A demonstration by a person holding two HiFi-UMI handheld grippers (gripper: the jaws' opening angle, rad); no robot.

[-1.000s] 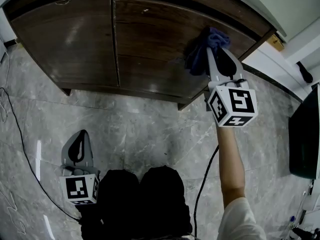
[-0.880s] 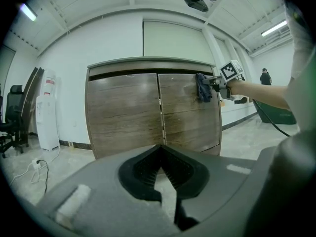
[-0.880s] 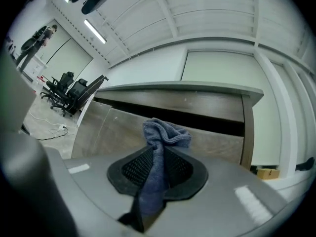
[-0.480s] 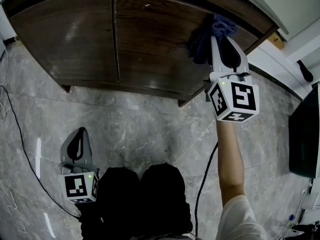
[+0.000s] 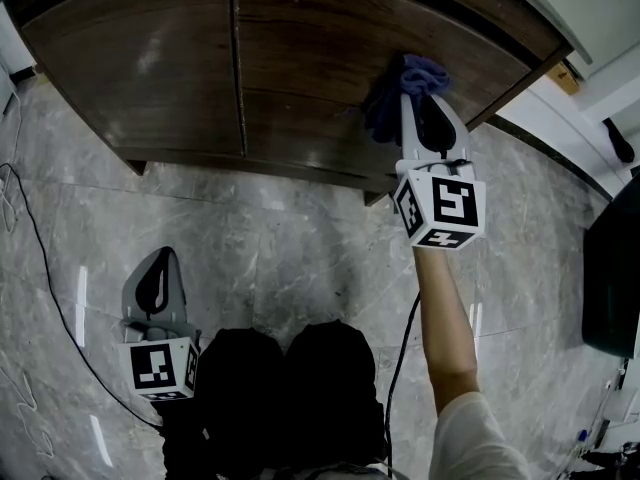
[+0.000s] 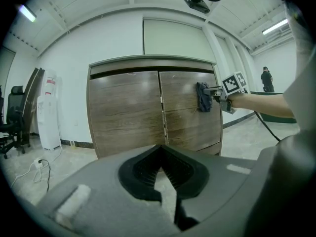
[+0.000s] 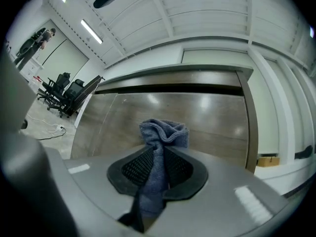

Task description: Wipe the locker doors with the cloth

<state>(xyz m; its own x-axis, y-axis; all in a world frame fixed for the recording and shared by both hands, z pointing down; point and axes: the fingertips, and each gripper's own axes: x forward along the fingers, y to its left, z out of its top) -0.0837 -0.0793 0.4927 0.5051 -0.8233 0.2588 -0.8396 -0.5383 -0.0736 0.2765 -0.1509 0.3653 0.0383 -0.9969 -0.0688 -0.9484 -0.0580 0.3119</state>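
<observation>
A grey marble-patterned tiled floor runs under a wide, dark-brown wood-grain locker with two doors side by side. The person's right arm reaches out to the right-hand door, at its upper part toward the outer edge, well away from the seam between the doors. The grey right claw is clamped on a bunched dark-blue terry cloth. The fabric fills the gap between the pads, with a fold puffing out past the tips and a tail hanging behind. The bunch seems to rest against the door panel, though the contact itself is hard to make out. The left claw hangs low beside the person's legs, over the floor, its tips together with nothing between them. A thin black cable trails across the floor at the left.
</observation>
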